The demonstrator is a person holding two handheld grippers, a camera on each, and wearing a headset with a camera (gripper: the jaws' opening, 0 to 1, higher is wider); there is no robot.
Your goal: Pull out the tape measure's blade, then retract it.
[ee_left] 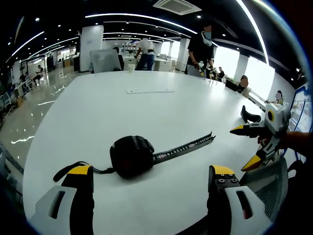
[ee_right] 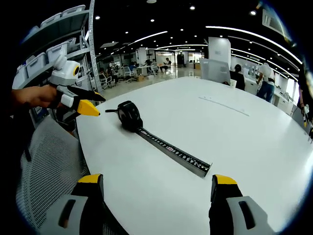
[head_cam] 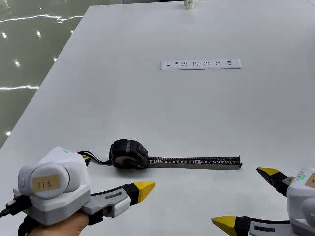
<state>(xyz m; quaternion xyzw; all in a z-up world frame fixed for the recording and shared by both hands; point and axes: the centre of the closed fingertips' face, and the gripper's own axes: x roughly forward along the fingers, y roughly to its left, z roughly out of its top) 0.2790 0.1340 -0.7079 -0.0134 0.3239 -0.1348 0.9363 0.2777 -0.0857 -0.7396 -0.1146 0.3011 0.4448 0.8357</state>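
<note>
Left gripper sat at the lower left of the head view, jaws spread wide and empty, just short of the black tape measure; its blade lay extended flat on the white table; right gripper was likewise wide open and empty near the blade's tip; left gripper view placed the tape measure ahead between both jaws, untouched; right gripper view showed the blade's end ahead, apart.
</note>
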